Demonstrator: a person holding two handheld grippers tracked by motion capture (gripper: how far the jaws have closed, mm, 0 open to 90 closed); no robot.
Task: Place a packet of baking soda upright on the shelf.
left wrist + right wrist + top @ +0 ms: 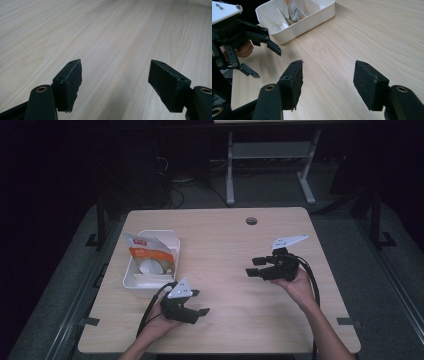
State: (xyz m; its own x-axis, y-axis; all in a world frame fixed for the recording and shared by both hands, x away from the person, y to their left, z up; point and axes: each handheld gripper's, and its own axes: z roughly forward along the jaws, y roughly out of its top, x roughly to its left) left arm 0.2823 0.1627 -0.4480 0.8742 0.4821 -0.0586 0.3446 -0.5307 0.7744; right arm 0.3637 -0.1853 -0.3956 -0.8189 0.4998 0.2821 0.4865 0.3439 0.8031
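A white bin (129, 273) stands on the left part of the light wooden table (235, 235), and an orange-and-white pouch (149, 252) stands upright in it. My left gripper (198, 302) is held just in front and right of the bin, open, with bare tabletop between its jaws (115, 75). My right gripper (252, 267) hovers right of centre, open and empty (328, 75), pointing left. In the right gripper view the bin (322, 13) and pouch (293, 10) lie ahead, with the left gripper (267, 62) open at the left.
A round cable hole (251, 220) sits near the table's far edge. Cables trail from both grippers over the near edge. Beyond the table stands a grey metal frame (270, 155) on a dark floor.
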